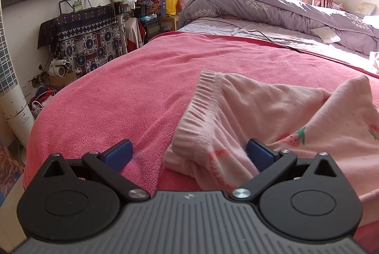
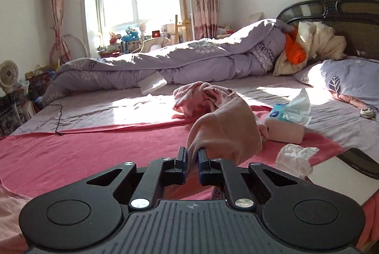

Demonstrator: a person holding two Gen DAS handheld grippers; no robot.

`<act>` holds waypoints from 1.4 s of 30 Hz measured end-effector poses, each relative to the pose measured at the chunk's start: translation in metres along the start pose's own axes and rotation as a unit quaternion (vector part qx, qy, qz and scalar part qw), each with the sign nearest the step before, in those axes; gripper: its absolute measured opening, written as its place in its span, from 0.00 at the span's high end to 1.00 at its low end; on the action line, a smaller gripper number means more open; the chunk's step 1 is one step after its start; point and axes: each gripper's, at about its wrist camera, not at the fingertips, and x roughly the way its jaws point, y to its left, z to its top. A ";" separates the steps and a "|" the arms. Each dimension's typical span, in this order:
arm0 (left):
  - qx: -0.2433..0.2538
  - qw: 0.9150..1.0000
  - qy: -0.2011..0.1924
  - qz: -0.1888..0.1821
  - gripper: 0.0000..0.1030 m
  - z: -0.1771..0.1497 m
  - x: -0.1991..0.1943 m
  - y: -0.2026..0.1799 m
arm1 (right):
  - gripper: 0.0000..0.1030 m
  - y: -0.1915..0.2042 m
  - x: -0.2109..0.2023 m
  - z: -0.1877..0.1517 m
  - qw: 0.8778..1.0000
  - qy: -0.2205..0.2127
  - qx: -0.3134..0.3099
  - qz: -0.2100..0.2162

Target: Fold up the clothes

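Pale pink trousers (image 1: 248,111) with a ribbed waistband and strawberry prints lie on the pink towel blanket (image 1: 130,88). My left gripper (image 1: 189,155) is open. Its blue pads (image 1: 118,154) stand wide apart, and the near waistband corner lies between them without being pressed. A far part of the trousers rises into a peak at the right of the left wrist view. In the right wrist view my right gripper (image 2: 192,156) is shut on a lifted fold of the pale pink trousers (image 2: 225,128), which bunches up just beyond the pads.
A crumpled pink patterned garment (image 2: 203,95) lies further up the bed. A tissue pack (image 2: 284,121) and a loose tissue (image 2: 296,156) sit to the right. A lilac duvet (image 2: 177,59) is heaped at the back. A black cable (image 2: 58,116) crosses the sheet.
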 end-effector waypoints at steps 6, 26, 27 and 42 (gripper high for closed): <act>0.004 1.000 0.023 0.000 0.00 0.008 0.001 0.000 | 0.89 -0.045 -0.039 -0.053 0.998 0.017 0.062 -0.009; 0.183 0.948 -0.036 -0.256 0.01 0.012 -0.090 -0.166 | 0.40 -0.038 -0.035 -0.077 0.991 0.024 0.129 0.020; 0.196 0.939 -0.035 -0.280 0.01 0.007 -0.091 -0.180 | 0.44 -0.041 -0.028 -0.079 0.988 0.029 0.150 0.011; 0.310 0.880 -0.008 -0.359 0.18 -0.045 -0.086 -0.279 | 0.90 -0.084 -0.047 -0.101 0.974 0.020 0.224 0.026</act>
